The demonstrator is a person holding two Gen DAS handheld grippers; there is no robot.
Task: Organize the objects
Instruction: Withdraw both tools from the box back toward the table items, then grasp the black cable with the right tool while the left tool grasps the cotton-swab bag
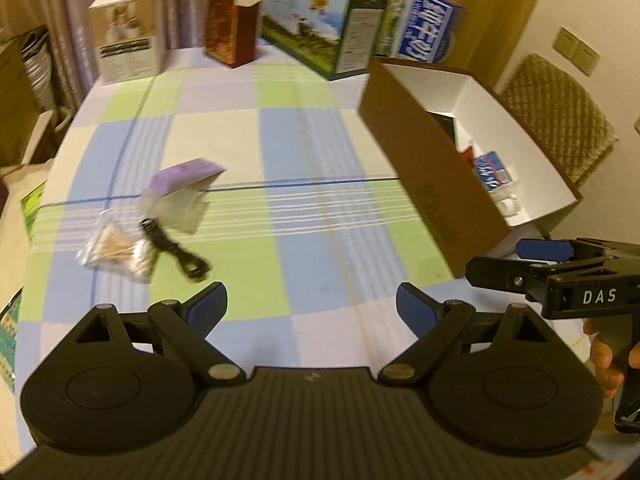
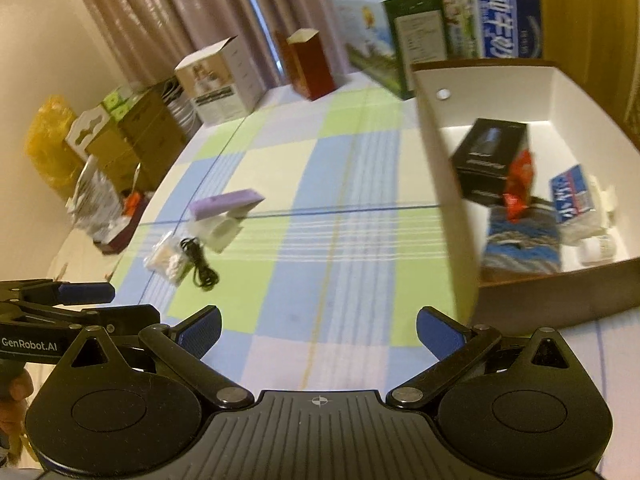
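Loose objects lie in a small cluster at the left of the checked bench point(image 1: 320, 152): a bag of cotton swabs point(image 1: 116, 254), a coiled black cable point(image 1: 176, 250) touching it, a clear packet point(image 1: 184, 208), and a purple box point(image 1: 186, 174) resting partly on that packet. Nearest the camera, the left gripper point(image 1: 312, 312) hangs over bare cloth at the bottom of its view, jaws spread wide with nothing between them. The right gripper point(image 2: 318, 330) is likewise wide open and empty; in the left view it shows at the right edge, a hand point(image 1: 608, 364) on its handle. Beyond, at the right, an open cardboard box point(image 2: 440, 148) holds a black carton point(image 2: 488, 156), a red packet point(image 2: 520, 184) and blue packs point(image 2: 520, 244). Farthest back, a white carton point(image 1: 128, 48), a brown carton point(image 1: 232, 26) and two printed cartons point(image 1: 320, 24) stand along the curtain.
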